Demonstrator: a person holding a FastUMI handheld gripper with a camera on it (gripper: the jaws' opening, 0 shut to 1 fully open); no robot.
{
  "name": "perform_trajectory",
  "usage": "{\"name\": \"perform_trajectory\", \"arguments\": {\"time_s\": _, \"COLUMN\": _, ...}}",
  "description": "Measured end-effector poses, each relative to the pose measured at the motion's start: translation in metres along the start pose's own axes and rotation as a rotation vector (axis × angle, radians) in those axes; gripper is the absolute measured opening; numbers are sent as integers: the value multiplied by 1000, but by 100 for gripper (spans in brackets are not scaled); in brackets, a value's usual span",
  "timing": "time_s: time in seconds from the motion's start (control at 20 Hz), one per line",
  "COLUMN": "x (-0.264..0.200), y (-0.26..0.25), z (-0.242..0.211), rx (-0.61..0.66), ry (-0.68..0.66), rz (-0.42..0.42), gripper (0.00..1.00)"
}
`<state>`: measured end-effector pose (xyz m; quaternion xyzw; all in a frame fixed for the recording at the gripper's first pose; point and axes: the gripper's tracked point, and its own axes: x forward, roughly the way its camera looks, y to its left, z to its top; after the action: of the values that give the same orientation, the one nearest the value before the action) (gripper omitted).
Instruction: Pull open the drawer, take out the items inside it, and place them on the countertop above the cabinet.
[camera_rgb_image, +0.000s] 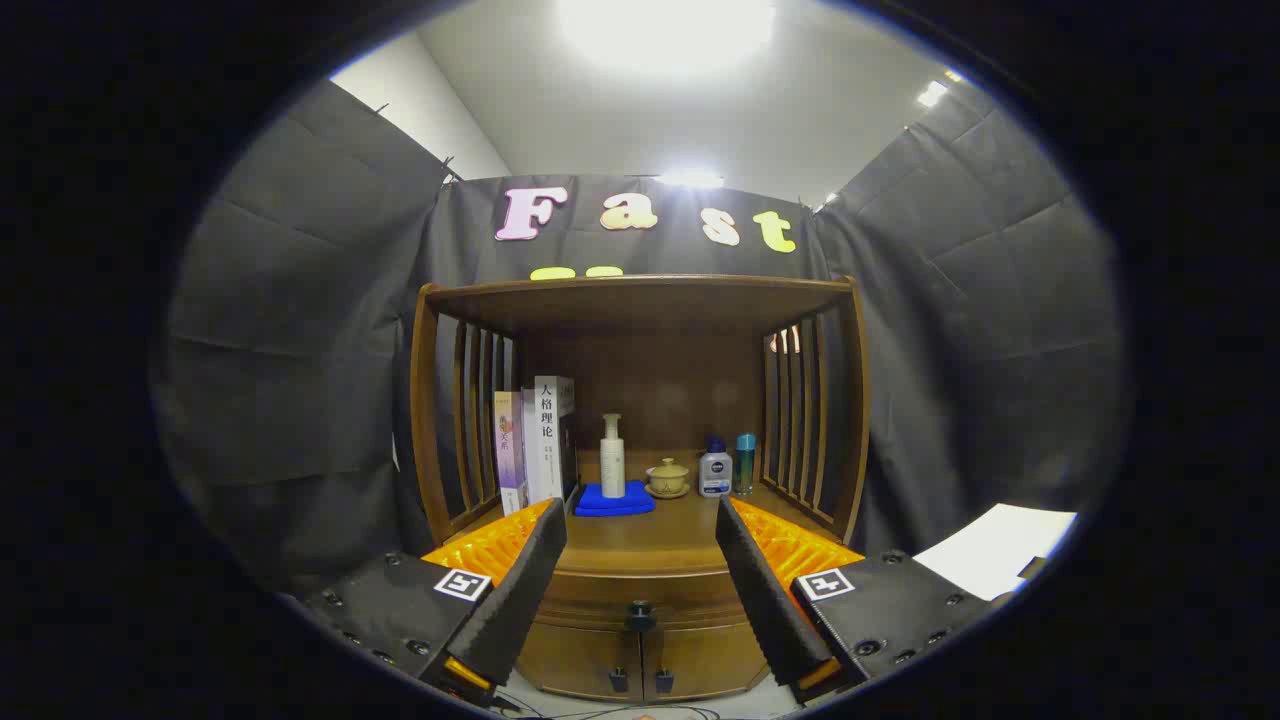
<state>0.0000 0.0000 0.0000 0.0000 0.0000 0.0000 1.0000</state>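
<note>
Drawer (640, 597) shut; jaws spread wide, level, facing it.

Black cloth walls (300, 400) hang in folds around the booth, clipped at the top. Above them a white ceiling (620, 110) carries a bright lamp (665, 25) at top centre. A brown wooden cabinet (640, 400) with slatted sides stands centre against the back wall.

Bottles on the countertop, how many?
3. A tall pump bottle stands on the blue cloth; a squat bottle and a slim teal bottle stand together right of the lidded cup. The books may hide more. The gripper is open.
</note>
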Motion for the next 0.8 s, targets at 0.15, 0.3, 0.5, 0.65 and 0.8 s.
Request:
{"name": "perform_trajectory", "arguments": {"time_s": 0.15, "x": -3, "y": 0, "z": 2, "rx": 4, "ry": -16, "rz": -17, "gripper": 95}}
{"name": "perform_trajectory", "arguments": {"time_s": 0.3, "x": -1, "y": 1, "z": 1, "rx": 3, "ry": -21, "rz": -42, "gripper": 95}}
{"name": "perform_trajectory", "arguments": {"time_s": 0.5, "x": -1, "y": -10, "z": 3, "rx": 16, "ry": -30, "rz": -58, "gripper": 95}}
{"name": "perform_trajectory", "arguments": {"time_s": 0.65, "x": -4, "y": -6, "z": 1, "rx": 14, "ry": -34, "rz": -54, "gripper": 95}}
{"name": "perform_trajectory", "arguments": {"time_s": 0.8, "x": -3, "y": -3, "z": 3, "rx": 17, "ry": -40, "rz": -43, "gripper": 95}}
